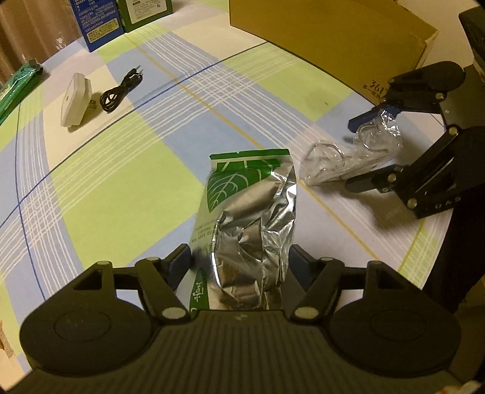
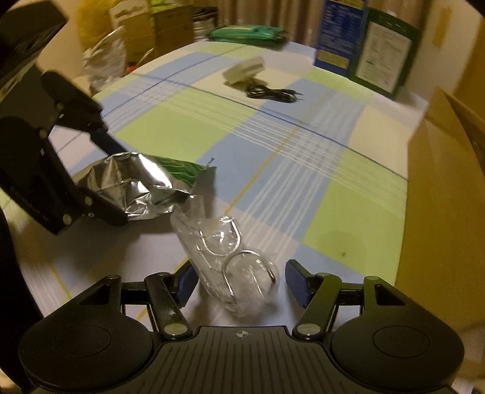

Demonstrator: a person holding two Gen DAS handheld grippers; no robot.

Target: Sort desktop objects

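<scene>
Setting: a table under a checked cloth (image 1: 127,169) of green, blue and cream squares; a large cardboard box (image 1: 333,39) stands at its far right edge.

Left gripper (image 1: 239,260): jaws parted about the width of a crumpled foil snack bag (image 1: 251,212), green-printed with a leaf, which lies between the blue pads. The pads stand close beside the bag; whether they press on it cannot be told, and the right wrist view shows the bag sagging on the cloth.

Right gripper (image 2: 239,282): jaws wide apart, straddling a clear plastic bag of metal rings (image 2: 230,257). Gaps show on both sides, so nothing is gripped. The bag rests on the cloth near the table's front edge, just beside the foil bag.

Other objects: a white plug adapter (image 1: 74,101) and a coiled black cable (image 1: 119,91) lie together, well apart from both grippers; a green packet (image 1: 18,81) sits at the far left edge; blue and green cartons (image 1: 121,18) stand at the back.

Step in hand (judged): both grippers are positioned for a grasp, one object each, before sorting.

Next move calls for: closing each pair of jaws squarely; the slack film and loose rings may slip, so the right gripper should pinch film and rings together, while the left needs only a light squeeze on the thin foil.
</scene>
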